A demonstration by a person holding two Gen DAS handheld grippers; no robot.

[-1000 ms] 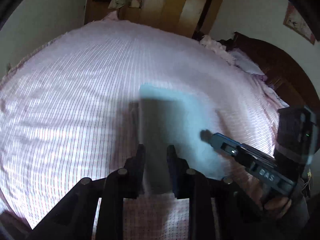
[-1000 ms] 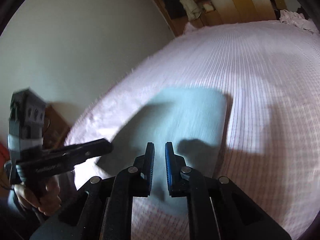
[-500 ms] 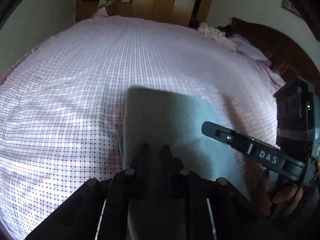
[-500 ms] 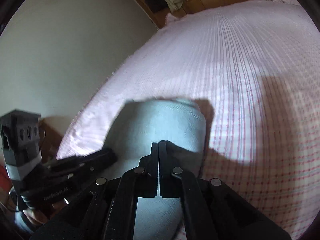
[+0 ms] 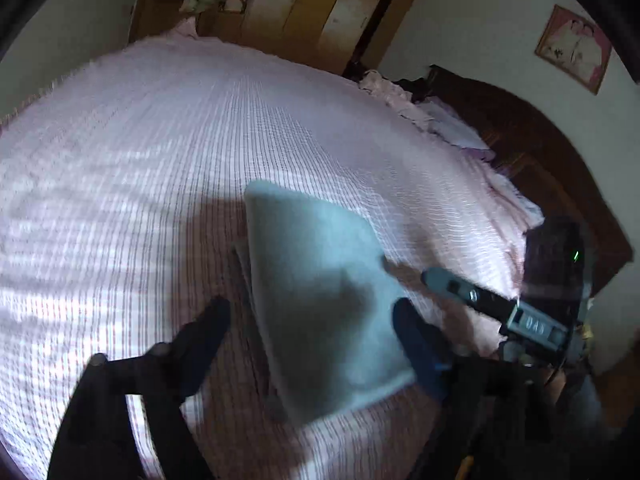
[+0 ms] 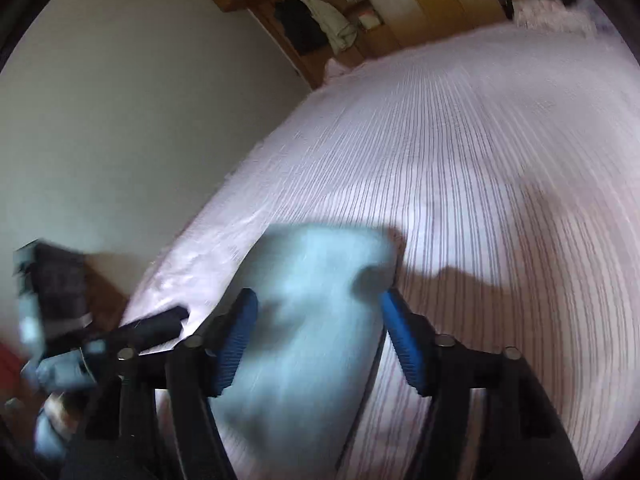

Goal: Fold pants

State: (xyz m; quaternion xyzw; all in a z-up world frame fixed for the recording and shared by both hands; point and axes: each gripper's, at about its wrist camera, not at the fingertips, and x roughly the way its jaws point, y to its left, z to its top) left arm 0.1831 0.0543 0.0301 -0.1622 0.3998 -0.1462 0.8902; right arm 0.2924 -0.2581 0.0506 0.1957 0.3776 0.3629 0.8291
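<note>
The pale blue pants (image 5: 320, 292) lie folded into a narrow flat stack on the pink checked bedspread (image 5: 168, 168). My left gripper (image 5: 312, 320) hovers over the near half of the stack, its jaws opening wide, pads clear of the cloth. From the right wrist view the same pants (image 6: 304, 320) lie below my right gripper (image 6: 316, 332), whose blue pads stand apart on either side of the stack as the jaws open. Each view also catches the other gripper: the right one (image 5: 492, 304) at the right, the left one (image 6: 152, 328) at the left.
The bedspread (image 6: 460, 184) stretches far ahead. A wooden wardrobe (image 5: 320, 4) stands beyond the bed, a dark headboard (image 5: 532, 148) with rumpled pink bedding (image 5: 420, 112) to the right. A plain wall (image 6: 120, 100) runs along the bed's left edge.
Both grippers were shut on the pants' edge and lowered it onto the stack. Now both have opened and let go, and the pants rest on the bed.
</note>
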